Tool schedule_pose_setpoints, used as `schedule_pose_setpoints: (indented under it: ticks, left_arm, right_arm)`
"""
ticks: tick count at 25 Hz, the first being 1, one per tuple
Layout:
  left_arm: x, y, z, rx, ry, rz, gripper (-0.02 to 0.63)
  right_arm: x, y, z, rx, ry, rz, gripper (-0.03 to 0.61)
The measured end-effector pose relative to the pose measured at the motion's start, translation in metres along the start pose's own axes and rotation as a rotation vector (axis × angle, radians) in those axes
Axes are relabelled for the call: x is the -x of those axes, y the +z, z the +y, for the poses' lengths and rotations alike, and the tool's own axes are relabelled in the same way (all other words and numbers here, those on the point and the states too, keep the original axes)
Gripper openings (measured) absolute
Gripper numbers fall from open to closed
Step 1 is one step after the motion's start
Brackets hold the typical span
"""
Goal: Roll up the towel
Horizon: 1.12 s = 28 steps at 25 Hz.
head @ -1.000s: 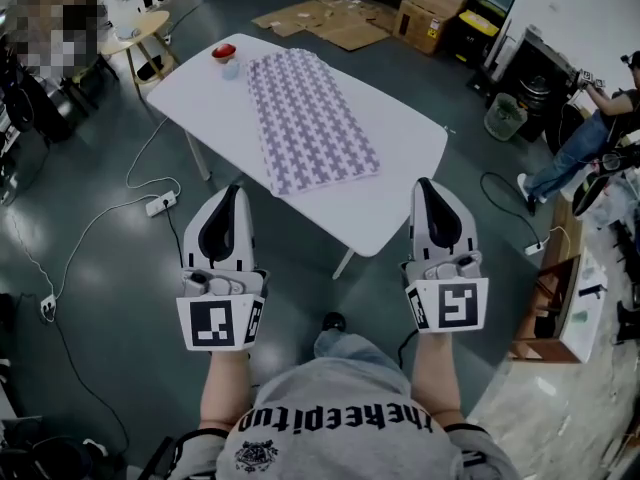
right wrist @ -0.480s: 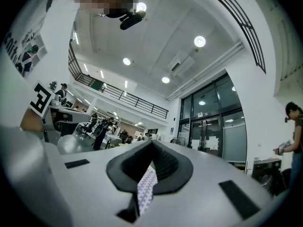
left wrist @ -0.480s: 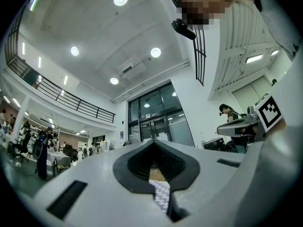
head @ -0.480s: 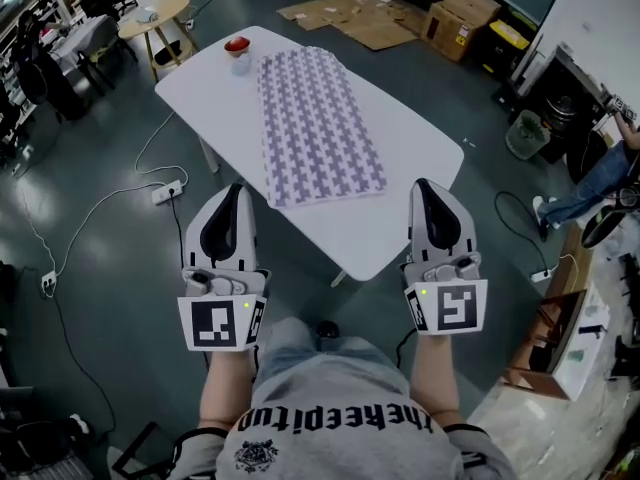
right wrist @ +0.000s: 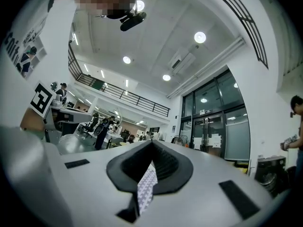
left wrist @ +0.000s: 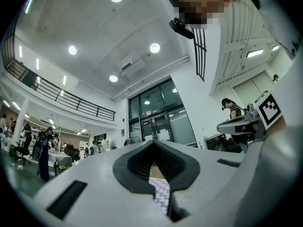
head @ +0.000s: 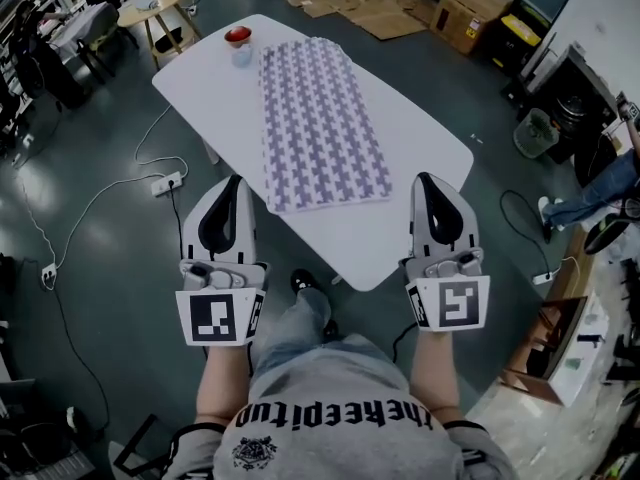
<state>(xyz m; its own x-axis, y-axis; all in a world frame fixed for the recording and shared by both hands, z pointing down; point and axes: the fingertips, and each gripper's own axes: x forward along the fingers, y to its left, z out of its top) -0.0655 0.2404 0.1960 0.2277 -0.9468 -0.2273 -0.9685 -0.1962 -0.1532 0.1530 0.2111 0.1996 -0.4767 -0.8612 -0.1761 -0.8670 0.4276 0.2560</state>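
The towel (head: 320,123) is a long lilac-and-white patterned cloth, spread flat along the white table (head: 205,93). Its far end seems slightly rumpled.

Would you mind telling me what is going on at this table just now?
A person stands at the near end of a white table with a two-jaw tool in each hand. The left tool and the right tool are both shut and empty, held out in front and touching nothing. The purple-and-white patterned towel lies flat and unrolled along the table, so rolling has not begun. A small red-topped item sits near the towel's far end.
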Motion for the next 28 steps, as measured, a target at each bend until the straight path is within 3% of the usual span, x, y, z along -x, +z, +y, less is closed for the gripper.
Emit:
schedule_pose_setpoints:
  ticks: [11, 16, 21, 26, 28]
  left_arm:
    - [-0.100, -0.039, 0.039, -0.003, -0.002, 0.016, 0.005]
    - [-0.130, -0.062, 0.054, -0.026, -0.013, 0.064, 0.005]
    - [-0.150, -0.113, 0.053, -0.075, -0.066, 0.183, 0.005]
    - [-0.155, -0.190, 0.039, -0.177, -0.183, 0.368, 0.005]
    - [-0.150, -0.230, 0.026, -0.216, -0.269, 0.453, 0.005]
  right_arm:
    - [-0.106, -0.031, -0.033, 0.026, 0.011, 0.011, 0.002]
    - [-0.142, -0.057, -0.034, 0.023, 0.058, 0.079, 0.002]
    - [-0.165, -0.113, -0.021, 0.050, 0.182, 0.213, 0.002]
    - [-0.172, -0.187, -0.004, 0.119, 0.337, 0.387, 0.002]
    - [-0.171, -0.218, 0.001, 0.146, 0.402, 0.460, 0.002]
